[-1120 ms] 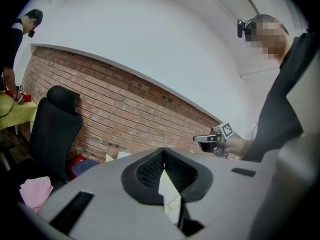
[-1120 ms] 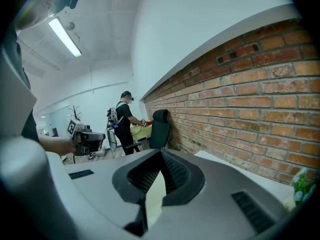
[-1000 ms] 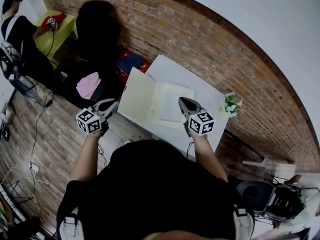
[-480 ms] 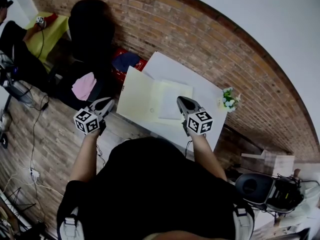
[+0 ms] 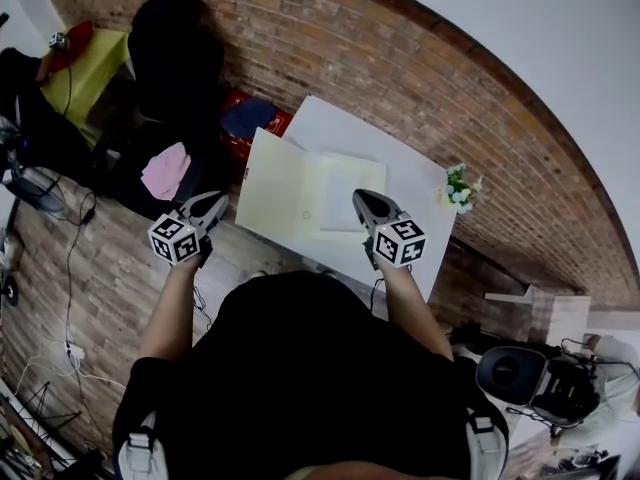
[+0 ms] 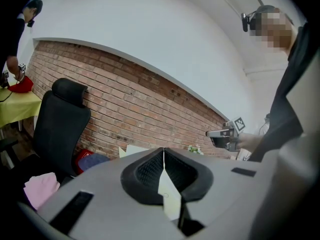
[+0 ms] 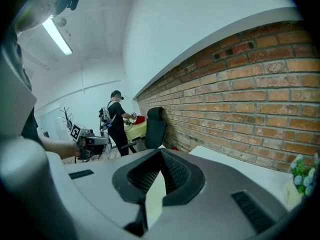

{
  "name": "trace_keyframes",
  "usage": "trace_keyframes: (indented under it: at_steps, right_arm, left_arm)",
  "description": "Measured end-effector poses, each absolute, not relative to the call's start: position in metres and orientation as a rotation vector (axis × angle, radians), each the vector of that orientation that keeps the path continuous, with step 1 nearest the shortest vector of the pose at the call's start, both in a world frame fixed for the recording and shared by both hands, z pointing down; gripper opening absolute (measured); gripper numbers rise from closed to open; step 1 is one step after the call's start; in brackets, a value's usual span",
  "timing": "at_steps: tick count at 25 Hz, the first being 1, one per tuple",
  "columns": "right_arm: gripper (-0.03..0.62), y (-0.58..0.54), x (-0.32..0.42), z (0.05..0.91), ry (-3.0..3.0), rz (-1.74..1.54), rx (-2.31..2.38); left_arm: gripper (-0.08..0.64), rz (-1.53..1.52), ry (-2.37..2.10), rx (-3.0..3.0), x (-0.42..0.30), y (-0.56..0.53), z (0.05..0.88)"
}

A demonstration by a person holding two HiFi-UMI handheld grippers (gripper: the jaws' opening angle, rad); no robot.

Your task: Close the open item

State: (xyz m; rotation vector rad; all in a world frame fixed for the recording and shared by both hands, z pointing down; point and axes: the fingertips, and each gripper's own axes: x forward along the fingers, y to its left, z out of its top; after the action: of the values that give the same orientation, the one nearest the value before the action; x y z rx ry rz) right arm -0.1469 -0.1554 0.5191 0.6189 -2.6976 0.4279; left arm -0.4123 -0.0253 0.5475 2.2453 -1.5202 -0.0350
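Note:
A pale cream folder lies open on the white table, with a white sheet on its right half. My left gripper hovers just off the folder's left flap, jaws shut with nothing between them. My right gripper is over the folder's right half near the front edge, its jaws also together and holding nothing. In the left gripper view the shut tips point toward the folder. The right gripper view shows closed tips with the cream folder below.
A small flower pot stands at the table's right end against the brick wall. Left of the table are a black office chair, a pink cloth and a red bag. Cables trail over the wooden floor.
The left gripper has shifted slightly near the folder's left edge. The right gripper has stayed put. The folder lies open as before.

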Motion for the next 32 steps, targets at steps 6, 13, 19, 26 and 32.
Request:
trace_keyframes:
  at_steps: [6, 13, 19, 26, 32]
  right_arm:
    - [0.020, -0.151, -0.144, 0.525, -2.685, 0.453, 0.656]
    - [0.020, -0.150, -0.136, 0.527, -2.672, 0.458, 0.702]
    - [0.020, -0.151, -0.128, 0.531, -2.652, 0.472, 0.739]
    - [0.020, -0.148, -0.128, 0.537, -2.630, 0.475, 0.752]
    - [0.020, -0.143, -0.119, 0.540, -2.608, 0.482, 0.770]
  left_arm:
    - [0.017, -0.001, -1.500, 2.239, -0.415, -0.030, 0.556]
    - [0.061, 0.029, -1.455, 2.233, -0.413, -0.037, 0.574]
    - [0.077, 0.069, -1.424, 2.225, -0.410, -0.041, 0.589]
    - [0.104, 0.128, -1.379, 2.208, -0.408, -0.044, 0.612]
    - [0.141, 0.169, -1.360, 2.173, -0.406, -0.047, 0.634]
